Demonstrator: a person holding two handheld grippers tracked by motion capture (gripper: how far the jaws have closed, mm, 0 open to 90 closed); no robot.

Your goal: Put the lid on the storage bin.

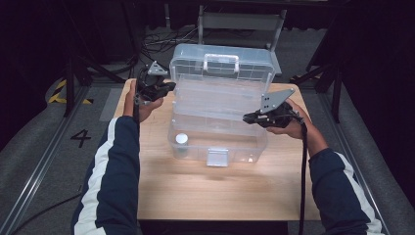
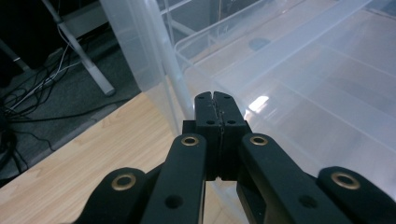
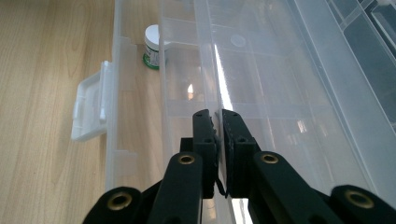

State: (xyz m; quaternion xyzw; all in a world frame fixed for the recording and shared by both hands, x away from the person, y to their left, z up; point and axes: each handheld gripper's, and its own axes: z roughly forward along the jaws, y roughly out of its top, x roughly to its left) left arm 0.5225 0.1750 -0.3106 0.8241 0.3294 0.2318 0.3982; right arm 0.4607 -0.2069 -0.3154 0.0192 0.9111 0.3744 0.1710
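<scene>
We look down on a clear plastic storage box (image 1: 218,132) standing at the centre of a wooden table (image 1: 215,196), its lid (image 1: 222,63) swung up and back toward twelve o'clock, with the carry handle (image 1: 221,62) facing us. An inner tray (image 1: 215,100) lies across the open box. A white latch (image 1: 218,157) hangs on the front wall at six o'clock. Inside the box, toward eight o'clock of its floor, stands a small white-capped jar (image 1: 181,139).

The left gripper (image 1: 164,88) hovers at ten o'clock of the box, just beside its left rear corner. In the left gripper view its jaws meet flush with nothing between them, the transparent corner wall (image 2: 154,56) standing just beyond their tips.

The right gripper (image 1: 249,117) sits at three o'clock, at the box's right end. In the right gripper view its jaws are closed on a thin clear plastic edge (image 3: 219,98) of the tray, which runs straight away from the pads. Beyond it we see the jar (image 3: 152,46) and the latch (image 3: 91,105).
</scene>
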